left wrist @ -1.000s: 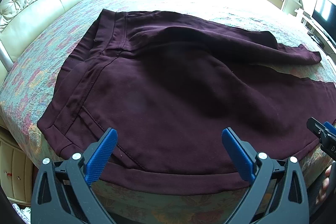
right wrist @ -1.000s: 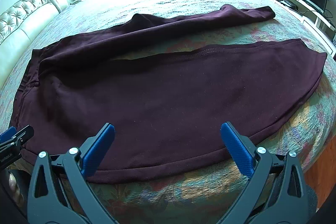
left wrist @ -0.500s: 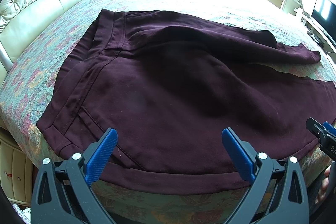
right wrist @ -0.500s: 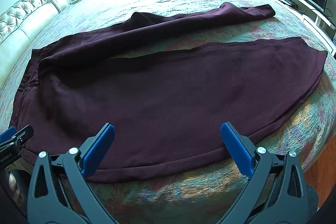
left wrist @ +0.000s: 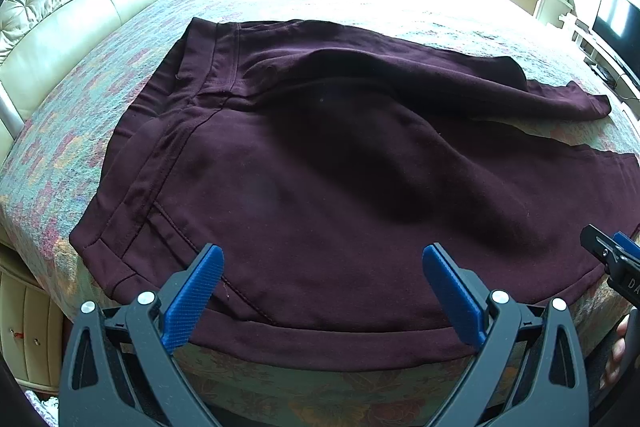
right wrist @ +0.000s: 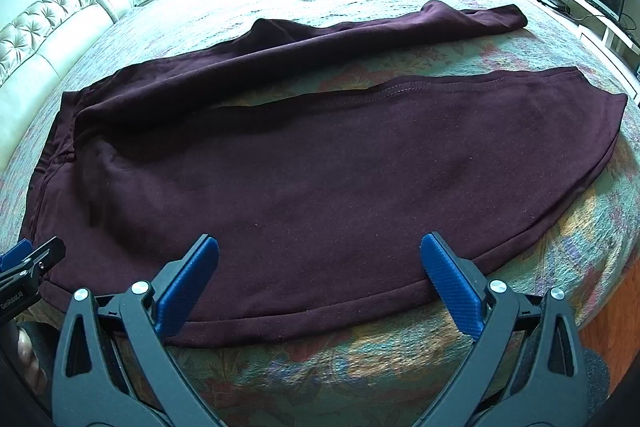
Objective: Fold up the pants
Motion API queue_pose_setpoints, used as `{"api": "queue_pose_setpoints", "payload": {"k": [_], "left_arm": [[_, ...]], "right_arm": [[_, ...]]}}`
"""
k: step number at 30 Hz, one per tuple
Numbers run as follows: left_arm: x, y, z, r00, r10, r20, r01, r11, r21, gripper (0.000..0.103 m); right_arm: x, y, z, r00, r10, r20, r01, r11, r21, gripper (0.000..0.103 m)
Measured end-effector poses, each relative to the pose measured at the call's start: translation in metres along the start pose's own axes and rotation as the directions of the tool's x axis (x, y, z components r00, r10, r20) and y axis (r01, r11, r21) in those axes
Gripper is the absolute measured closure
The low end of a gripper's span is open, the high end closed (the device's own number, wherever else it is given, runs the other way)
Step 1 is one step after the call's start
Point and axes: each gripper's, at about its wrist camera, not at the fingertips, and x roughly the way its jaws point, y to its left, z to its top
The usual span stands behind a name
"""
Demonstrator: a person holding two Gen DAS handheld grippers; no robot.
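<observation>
the left gripper hangs with its jaws spread wide and nothing between them, poised over the near edge of the bed, where the waist end of the pants lies. the right gripper is just as wide and just as empty, over the same near edge further along, above the near leg. both sit side by side, likely so each can take the near seam at once. the pants lie spread along the near edge, waistband toward the headboard side, the far leg angled away with a strip of bedspread showing between the legs. no fold looks made yet; carrying the near leg over the far one seems the likely first step.
</observation>
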Motion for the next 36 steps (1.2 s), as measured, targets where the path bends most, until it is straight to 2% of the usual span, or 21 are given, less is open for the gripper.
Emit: {"api": "queue_pose_setpoints", "payload": {"k": [2,3,4,6,7,9,10,11,14,17,20,23,25,28,30,31,34,36], "left_arm": [[-0.001,0.001,0.0,1.0,0.0,0.014,0.0,1.0,-0.007,0.004],[-0.001,0.001,0.0,0.999,-0.035,0.014,0.036,0.999,-0.009,0.004],[0.0,0.002,0.0,0.997,-0.071,-0.001,0.071,0.997,-0.008,0.004],[0.008,0.003,-0.001,0.987,-0.14,-0.083,0.14,0.99,-0.005,0.004],[0.01,0.006,-0.002,0.984,-0.148,-0.096,0.149,0.989,-0.004,0.004],[0.005,0.013,-0.002,0.991,-0.114,-0.069,0.115,0.993,0.007,0.004],[-0.003,0.021,0.002,0.996,-0.087,-0.023,0.087,0.996,0.024,0.004],[-0.009,0.028,0.006,0.996,-0.09,0.003,0.09,0.995,0.033,0.004],[-0.018,0.061,0.034,0.987,-0.157,0.034,0.154,0.986,0.069,0.004],[-0.009,0.099,0.071,0.987,-0.159,0.028,0.157,0.986,0.05,0.004],[0.018,0.148,0.117,0.988,-0.15,0.022,0.15,0.989,-0.016,0.004],[0.052,0.177,0.158,0.982,-0.19,0.008,0.19,0.982,-0.005,0.004],[0.077,0.191,0.182,0.965,-0.264,-0.013,0.264,0.965,0.009,0.004],[0.108,0.202,0.209,0.957,-0.287,-0.036,0.288,0.958,0.013,0.004],[0.128,0.203,0.223,0.951,-0.305,-0.06,0.305,0.952,-0.002,0.004],[0.139,0.204,0.227,0.946,-0.316,-0.074,0.315,0.949,-0.016,0.004],[0.169,0.206,0.236,0.93,-0.345,-0.125,0.341,0.938,-0.055,0.005],[0.179,0.203,0.238,0.907,-0.392,-0.152,0.386,0.92,-0.071,0.011]], "right_arm": [[0.0,0.0,0.0,1.0,0.003,-0.002,-0.003,1.0,-0.002,0.002],[0.001,0.0,0.0,1.0,0.004,-0.003,-0.004,1.0,-0.004,0.002],[0.001,0.0,0.0,1.0,0.005,-0.004,-0.005,1.0,-0.006,0.002],[0.001,0.0,0.001,1.0,0.006,-0.006,-0.007,1.0,-0.01,0.002],[0.001,-0.001,0.002,1.0,0.009,-0.006,-0.009,1.0,-0.009,0.002],[0.001,-0.001,0.005,1.0,0.022,-0.009,-0.022,1.0,-0.009,0.002],[0.0,0.0,0.007,0.999,0.036,-0.01,-0.036,0.999,-0.009,0.002],[0.0,0.001,0.011,0.998,0.054,-0.011,-0.054,0.998,-0.011,0.002],[0.0,0.008,0.029,0.991,0.133,-0.026,-0.134,0.989,-0.057,0.002],[-0.003,0.021,0.062,0.974,0.227,-0.01,-0.226,0.962,-0.155,0.002],[0.003,0.033,0.101,0.959,0.282,0.017,-0.267,0.924,-0.272,0.002],[0.023,0.044,0.144,0.951,0.306,0.029,-0.272,0.881,-0.387,0.002],[0.046,0.049,0.172,0.934,0.357,-0.018,-0.333,0.85,-0.409,0.002],[0.092,0.055,0.209,0.918,0.38,-0.11,-0.391,0.831,-0.396,0.002],[0.118,0.061,0.223,0.913,0.377,-0.155,-0.407,0.823,-0.395,0.002],[0.13,0.064,0.228,0.903,0.387,-0.186,-0.429,0.813,-0.393,0.002],[0.158,0.067,0.238,0.864,0.417,-0.281,-0.499,0.783,-0.371,0.002],[0.173,0.073,0.24,0.82,0.443,-0.361,-0.559,0.756,-0.342,0.002]]}}
